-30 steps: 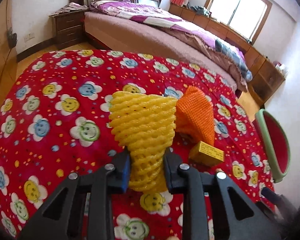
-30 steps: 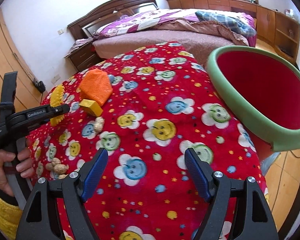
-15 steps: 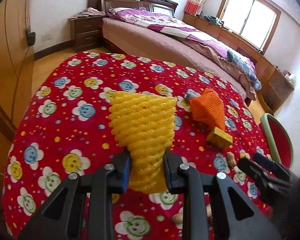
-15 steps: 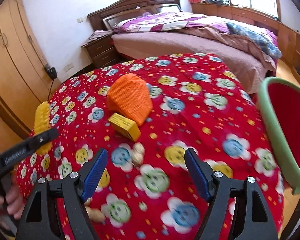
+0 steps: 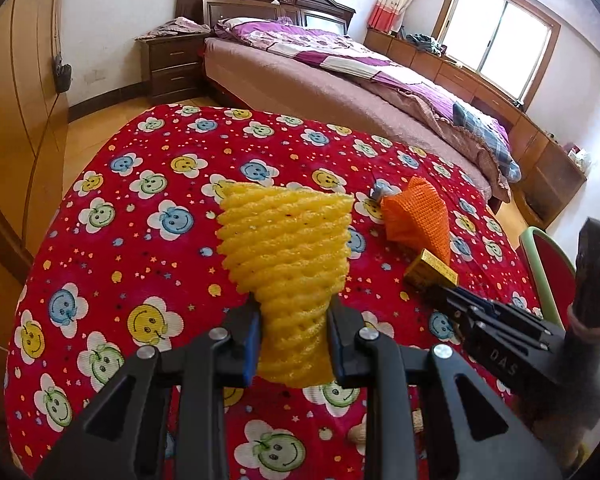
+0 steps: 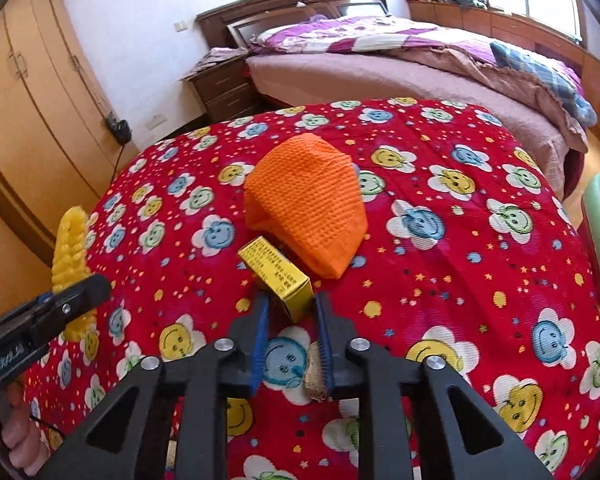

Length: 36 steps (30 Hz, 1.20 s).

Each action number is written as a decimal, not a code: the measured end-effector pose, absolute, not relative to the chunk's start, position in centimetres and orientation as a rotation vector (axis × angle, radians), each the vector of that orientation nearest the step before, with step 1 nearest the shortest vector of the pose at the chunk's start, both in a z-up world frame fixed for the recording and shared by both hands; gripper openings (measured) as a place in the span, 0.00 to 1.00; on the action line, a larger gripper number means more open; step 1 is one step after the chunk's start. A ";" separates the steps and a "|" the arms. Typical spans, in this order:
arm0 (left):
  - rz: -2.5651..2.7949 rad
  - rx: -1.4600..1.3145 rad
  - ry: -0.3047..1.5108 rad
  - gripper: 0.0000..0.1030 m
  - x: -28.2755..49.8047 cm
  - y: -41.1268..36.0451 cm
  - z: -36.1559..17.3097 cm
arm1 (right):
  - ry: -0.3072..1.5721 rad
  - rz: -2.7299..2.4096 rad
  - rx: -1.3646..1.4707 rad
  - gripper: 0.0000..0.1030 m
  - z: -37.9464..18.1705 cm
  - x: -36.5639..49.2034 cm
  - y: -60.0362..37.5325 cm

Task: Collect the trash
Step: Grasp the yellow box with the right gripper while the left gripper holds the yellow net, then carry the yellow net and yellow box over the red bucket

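Your right gripper (image 6: 290, 312) has its jaws closing on the small yellow box (image 6: 278, 274); the near end of the box sits between the blue pads, though from this angle it's hard to say whether both pads have bitten yet. Let the squeeze finish before you lift, and keep the grip square across the box's narrow sides so the light carton doesn't pivot out. Lift straight up: the orange foam net (image 6: 308, 216) lies touching the far end of the box and could drag along. A peanut shell (image 6: 315, 376) lies just under the right pad; don't pinch it in.

Your left gripper (image 5: 292, 334) is clamped firmly on the stem of the yellow foam net (image 5: 286, 256), which flares upward above the jaws, clear of the surface (image 5: 140, 184).

Beyond both, the red bin with the green rim (image 6: 598, 232) stands off the right edge of the surface, well apart from the box, and I judge that's where both pieces go.
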<state>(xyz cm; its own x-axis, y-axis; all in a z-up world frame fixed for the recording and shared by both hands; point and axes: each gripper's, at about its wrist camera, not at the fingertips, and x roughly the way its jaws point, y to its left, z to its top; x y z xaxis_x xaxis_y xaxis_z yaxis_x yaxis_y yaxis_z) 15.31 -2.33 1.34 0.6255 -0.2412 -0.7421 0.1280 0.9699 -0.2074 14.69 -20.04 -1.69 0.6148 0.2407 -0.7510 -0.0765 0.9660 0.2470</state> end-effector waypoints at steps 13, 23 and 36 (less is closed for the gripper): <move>-0.263 -0.151 0.851 0.27 13.0 -3.7 2.7 | 0.756 0.199 0.245 0.20 2.1 8.8 -20.8; -0.363 -0.162 0.844 0.27 10.0 -6.4 4.3 | 0.687 0.109 0.296 0.20 4.3 3.3 -24.4; -0.499 -0.120 0.831 0.27 7.3 -12.5 6.3 | 0.612 -0.103 0.375 0.20 5.3 -2.6 -32.8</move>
